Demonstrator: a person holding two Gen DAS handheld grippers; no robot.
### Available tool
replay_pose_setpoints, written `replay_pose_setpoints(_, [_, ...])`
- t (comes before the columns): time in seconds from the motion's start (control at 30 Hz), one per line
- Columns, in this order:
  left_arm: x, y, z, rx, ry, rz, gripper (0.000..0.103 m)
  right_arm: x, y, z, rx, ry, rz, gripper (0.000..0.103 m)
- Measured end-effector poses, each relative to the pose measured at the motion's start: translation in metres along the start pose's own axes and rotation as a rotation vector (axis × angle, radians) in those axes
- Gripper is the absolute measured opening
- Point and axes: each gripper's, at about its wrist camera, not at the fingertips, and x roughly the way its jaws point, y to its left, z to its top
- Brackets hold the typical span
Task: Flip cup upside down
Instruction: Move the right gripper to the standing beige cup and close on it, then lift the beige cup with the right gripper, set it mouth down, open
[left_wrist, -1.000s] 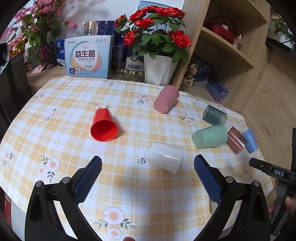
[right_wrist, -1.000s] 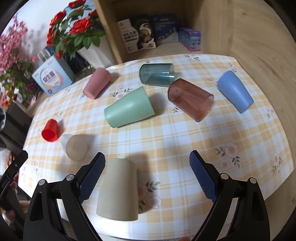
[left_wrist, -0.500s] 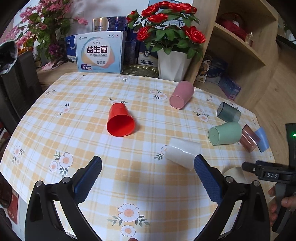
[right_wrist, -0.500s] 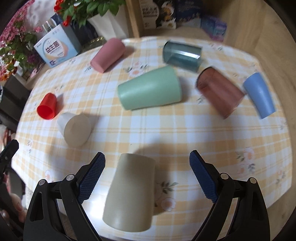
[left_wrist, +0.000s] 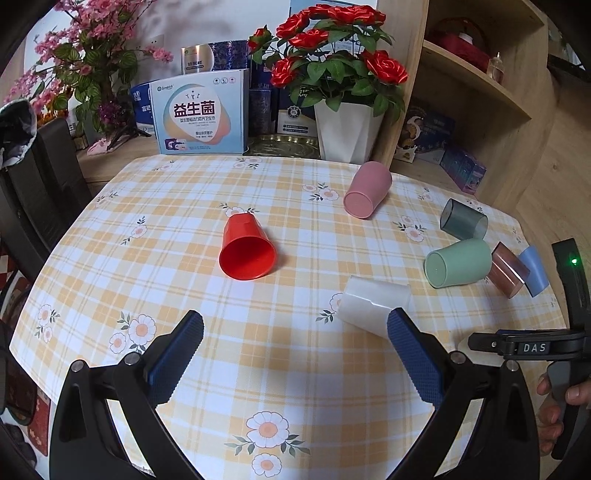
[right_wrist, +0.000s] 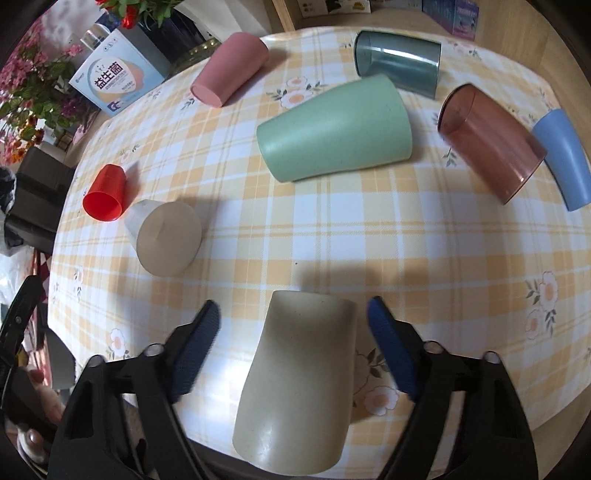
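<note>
A beige cup (right_wrist: 299, 376) lies on its side at the table's near edge, between the open fingers of my right gripper (right_wrist: 291, 332), which straddle it without touching. Other cups lie on their sides: green (right_wrist: 332, 129), pink (right_wrist: 229, 66), red (right_wrist: 105, 194), whitish (right_wrist: 166, 240), dark teal (right_wrist: 399, 61), brown translucent (right_wrist: 487, 140), blue (right_wrist: 565, 158). My left gripper (left_wrist: 295, 339) is open and empty above the tablecloth; the whitish cup (left_wrist: 373, 306) lies by its right finger and the red cup (left_wrist: 247, 247) beyond.
The checked tablecloth (left_wrist: 280, 369) covers the table. A white flower pot (left_wrist: 347, 129), a blue-and-white box (left_wrist: 199, 114) and a wooden shelf (left_wrist: 476, 81) stand behind it. A dark chair (left_wrist: 37, 184) stands at the left.
My right gripper has moved down and forward over the beige cup, its fingers now on either side of it. My left gripper has drawn back and up, with more of the table showing.
</note>
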Motion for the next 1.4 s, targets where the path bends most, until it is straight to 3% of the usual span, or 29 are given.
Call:
replay_pose_setpoints(0.23, [-0.002, -0.003, 0.0, 0.018, -0.005, 0.016, 0.097, 0.007, -0.002, -0.001, 0.015, 0.023, 0.003, 0.072])
replay_pose_setpoints(0.37, [-0.004, -0.006, 0.0, 0.027, -0.009, 0.006, 0.097, 0.009, -0.007, -0.002, 0.042, 0.028, 0.015, 0.057])
replay_pose_setpoints(0.57, [-0.002, -0.017, 0.001, 0.07, 0.01, 0.063, 0.097, 0.011, -0.011, -0.006, 0.056, 0.034, 0.027, 0.056])
replay_pose_setpoints(0.73, [-0.007, -0.013, 0.001, 0.034, -0.005, 0.006, 0.097, 0.014, -0.015, -0.007, 0.067, 0.04, 0.035, 0.056])
replay_pose_setpoints(0.9, [-0.005, -0.007, 0.001, 0.001, 0.009, -0.038, 0.097, 0.005, -0.014, -0.012, 0.053, 0.002, 0.058, 0.056])
replay_pose_setpoints(1.4, [-0.011, -0.014, 0.0, 0.012, -0.011, -0.029, 0.097, -0.06, -0.018, -0.066, -0.024, -0.178, 0.029, 0.055])
